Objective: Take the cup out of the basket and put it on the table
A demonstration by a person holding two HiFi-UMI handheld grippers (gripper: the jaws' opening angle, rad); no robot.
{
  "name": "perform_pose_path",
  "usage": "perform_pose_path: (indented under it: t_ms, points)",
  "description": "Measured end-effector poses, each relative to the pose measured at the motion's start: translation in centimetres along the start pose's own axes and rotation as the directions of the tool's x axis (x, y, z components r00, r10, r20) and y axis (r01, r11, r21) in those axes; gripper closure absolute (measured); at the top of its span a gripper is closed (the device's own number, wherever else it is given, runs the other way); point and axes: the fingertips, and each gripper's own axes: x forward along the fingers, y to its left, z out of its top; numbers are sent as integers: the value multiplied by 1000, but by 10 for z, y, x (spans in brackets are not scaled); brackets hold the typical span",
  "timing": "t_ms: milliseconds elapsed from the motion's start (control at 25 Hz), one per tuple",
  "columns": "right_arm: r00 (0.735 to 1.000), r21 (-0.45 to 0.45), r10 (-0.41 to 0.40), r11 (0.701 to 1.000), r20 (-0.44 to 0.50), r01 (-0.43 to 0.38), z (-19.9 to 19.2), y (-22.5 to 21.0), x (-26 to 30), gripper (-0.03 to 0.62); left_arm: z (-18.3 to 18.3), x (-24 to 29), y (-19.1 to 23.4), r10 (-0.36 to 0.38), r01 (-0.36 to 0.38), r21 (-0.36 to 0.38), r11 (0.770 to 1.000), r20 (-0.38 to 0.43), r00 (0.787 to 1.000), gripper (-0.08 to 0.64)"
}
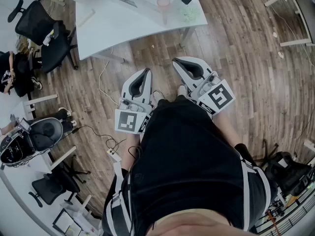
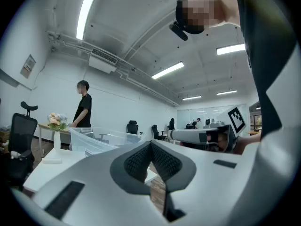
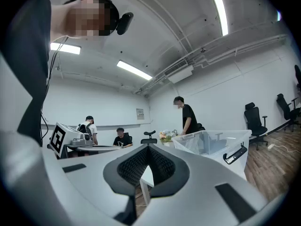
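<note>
Head view shows the pink cup (image 1: pixel 163 3) apparently inside the clear basket (image 3: pixel 225 142) on the table (image 1: pixel 113 28), well beyond your left gripper (image 1: pixel 145 73) and right gripper (image 1: pixel 179 63), both pinched closed and empty, so reaching in unopened could topple it.

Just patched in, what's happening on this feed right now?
A person stands short of the white table, holding the left tool and the right tool level, side by side. Both tools are shut with nothing between the jaws. The clear plastic basket sits on the table ahead, untouched. A pinkish cup shows there, apparently inside the basket. No reach has begun.
</note>
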Motion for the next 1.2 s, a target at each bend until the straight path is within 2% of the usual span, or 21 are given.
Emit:
perform_pose_path:
  t_ms: [520, 800, 1200]
  points:
    - [1000, -2, -8, 1000, 5, 8, 2, -7, -5, 574, -1, 5, -4, 13, -13, -6, 1000, -1, 1000, 541]
    - [1000, 5, 22, 1000, -2, -22, 0, -5, -11, 574, -2, 12, -13, 13, -13, -8, 1000, -6, 1000, 541]
    - [1000, 29, 29, 999, 1, -29, -4, -44, -41, 574, -8, 42, -38, 51, -52, -7, 999, -14, 999, 541]
